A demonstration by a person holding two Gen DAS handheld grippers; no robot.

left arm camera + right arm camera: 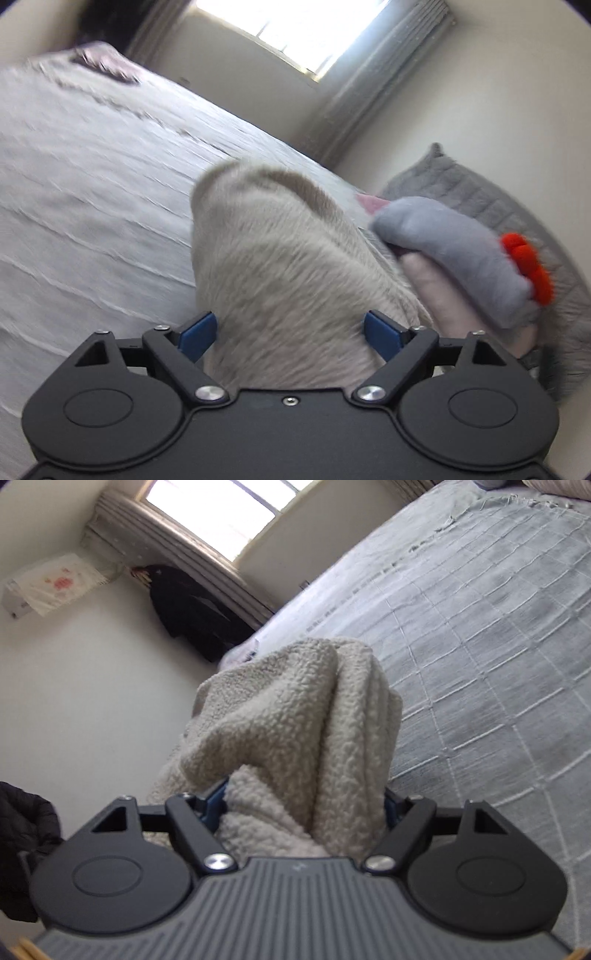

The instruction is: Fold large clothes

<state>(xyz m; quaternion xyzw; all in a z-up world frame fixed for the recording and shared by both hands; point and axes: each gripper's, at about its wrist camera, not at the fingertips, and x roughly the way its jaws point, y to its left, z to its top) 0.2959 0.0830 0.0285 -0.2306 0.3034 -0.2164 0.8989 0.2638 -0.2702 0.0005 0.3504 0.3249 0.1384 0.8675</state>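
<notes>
Both grippers, left gripper (290, 332) and right gripper (303, 805), hold bunched cream fleece garment (295, 720) at lower centre, above the bed (480, 627). Jaws stand partly apart, fabric wedged between, though the left view is blurred. Step in hand is probably the lift; next, spread it flat.

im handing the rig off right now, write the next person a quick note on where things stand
Left gripper: fingers spread around a thick bunch of the cream fleece garment.
Right gripper: the same garment bunched between its fingers.
The garment is lifted off the bed, hanging crumpled; the left view is blurred.
Done: picked up on both sides.
Left: no neat fold shows yet; spread it on the bed and fold. A grey stuffed toy sits close on the left gripper's right.
</notes>
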